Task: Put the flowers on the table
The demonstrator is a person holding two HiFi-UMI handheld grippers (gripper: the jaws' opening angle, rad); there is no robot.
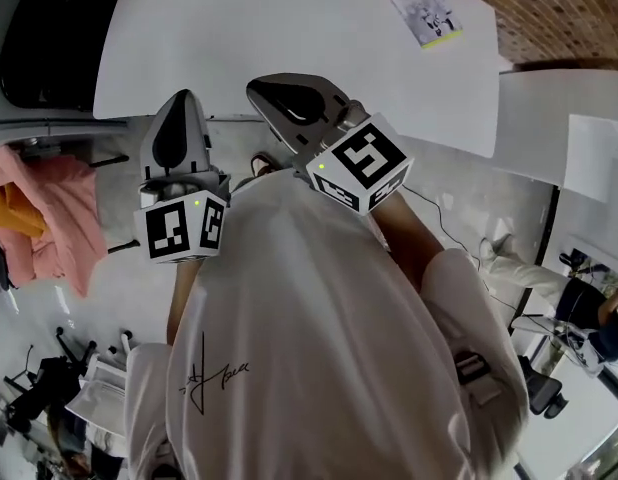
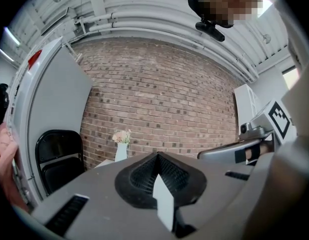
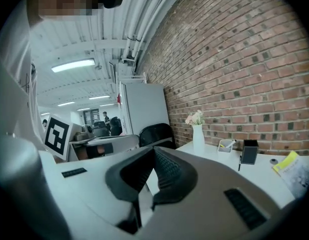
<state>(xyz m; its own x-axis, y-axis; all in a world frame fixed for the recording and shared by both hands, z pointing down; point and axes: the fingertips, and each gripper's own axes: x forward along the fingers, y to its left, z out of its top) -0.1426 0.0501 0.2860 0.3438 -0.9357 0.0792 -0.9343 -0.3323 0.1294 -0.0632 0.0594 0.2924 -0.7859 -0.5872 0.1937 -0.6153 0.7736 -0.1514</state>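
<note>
Standing at the near edge of the white table [image 1: 289, 28], a gripper in each hand, close to the chest.

Left gripper [image 1: 185, 96]: jaws pressed together, nothing between, aimed level toward the brick wall [image 2: 159, 94].
Right gripper [image 1: 257, 88]: jaws likewise closed and empty, angled across toward the left.

Found the flowers [image 2: 121, 135] in a white vase [image 2: 121, 152] at the far side of the table, against the wall, with a black chair [image 2: 59, 156] off to the left. Not visible in the head view. Already standing on the table top, upright, long axis vertical, blooms up.

Bearing: a little left of the left gripper's line, and right of the right gripper's line, as expected with that one canted leftward. Well apart from both. Judged the straighter approach for the left; no firm call on which is nearer.

Room: bare table top between near edge and vase. Along the wall to the vase's right:
- a small cup of pens [image 3: 225, 145], near the vase
- a black holder [image 3: 250, 152]
- a yellow leaflet [image 3: 289, 165], further out

Probably clear of a reach from the left side. Would need jaws opened before any grasp on the slim vase body, plus a long lean forward over the near edge. Risk: tipping the tall vase if nudged high.
</note>
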